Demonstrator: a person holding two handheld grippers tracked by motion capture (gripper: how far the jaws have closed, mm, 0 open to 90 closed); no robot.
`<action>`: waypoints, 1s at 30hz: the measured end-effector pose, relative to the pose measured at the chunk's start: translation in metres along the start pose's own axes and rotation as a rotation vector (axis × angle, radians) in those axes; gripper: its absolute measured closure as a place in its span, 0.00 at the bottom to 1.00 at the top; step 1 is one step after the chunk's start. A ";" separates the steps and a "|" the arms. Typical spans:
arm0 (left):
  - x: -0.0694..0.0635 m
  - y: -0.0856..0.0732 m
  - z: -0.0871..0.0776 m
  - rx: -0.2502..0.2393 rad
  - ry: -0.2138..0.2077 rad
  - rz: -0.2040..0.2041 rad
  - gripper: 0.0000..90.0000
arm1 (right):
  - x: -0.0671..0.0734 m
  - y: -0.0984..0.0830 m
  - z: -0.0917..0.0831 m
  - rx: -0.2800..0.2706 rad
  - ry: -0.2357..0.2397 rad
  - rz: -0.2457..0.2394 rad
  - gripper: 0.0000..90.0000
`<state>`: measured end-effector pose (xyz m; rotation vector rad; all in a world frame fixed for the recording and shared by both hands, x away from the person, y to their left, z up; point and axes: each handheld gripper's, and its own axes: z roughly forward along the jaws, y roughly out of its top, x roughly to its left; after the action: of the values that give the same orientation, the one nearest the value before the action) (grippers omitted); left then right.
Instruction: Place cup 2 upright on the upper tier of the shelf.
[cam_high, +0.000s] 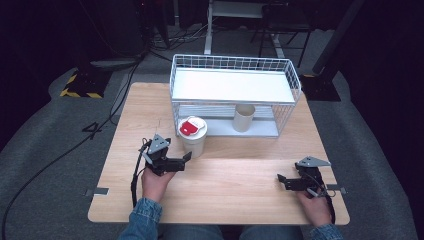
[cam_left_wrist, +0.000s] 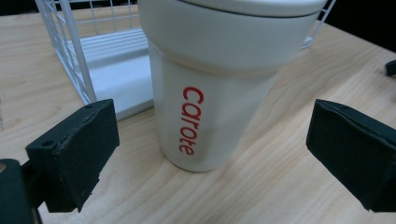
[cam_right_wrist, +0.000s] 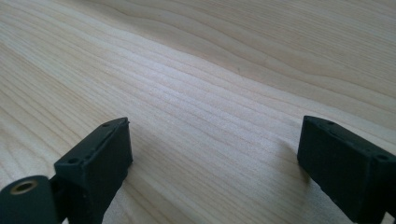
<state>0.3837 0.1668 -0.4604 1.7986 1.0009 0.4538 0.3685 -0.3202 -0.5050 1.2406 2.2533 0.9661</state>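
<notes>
Jaws wide and empty on both grippers, we aim the left gripper (cam_high: 188, 157) at the lidded cup (cam_left_wrist: 219, 84), needing to advance and close.

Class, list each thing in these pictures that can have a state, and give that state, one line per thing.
White tumbler: upright on the table, lid on, not gripped.
Beige cup: upright on the rack's lower shelf, open top.
Wire rack: standing on the table, top shelf bare.
Left gripper: jaws open, either side of the tumbler, not touching.
Right gripper: jaws open over bare table.
</notes>
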 end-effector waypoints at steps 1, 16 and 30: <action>-0.001 0.001 0.002 -0.006 0.006 0.009 0.03 | 0.000 0.000 0.000 0.000 0.000 0.000 0.12; 0.002 0.006 0.042 -0.033 -0.057 0.003 0.01 | 0.000 0.000 0.000 0.000 -0.001 -0.001 0.12; 0.011 0.000 0.060 -0.060 -0.097 -0.033 0.07 | 0.001 0.000 0.000 0.000 -0.004 0.005 0.12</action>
<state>0.4308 0.1408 -0.4885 1.7314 0.9386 0.3688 0.3680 -0.3191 -0.5050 1.2473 2.2480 0.9640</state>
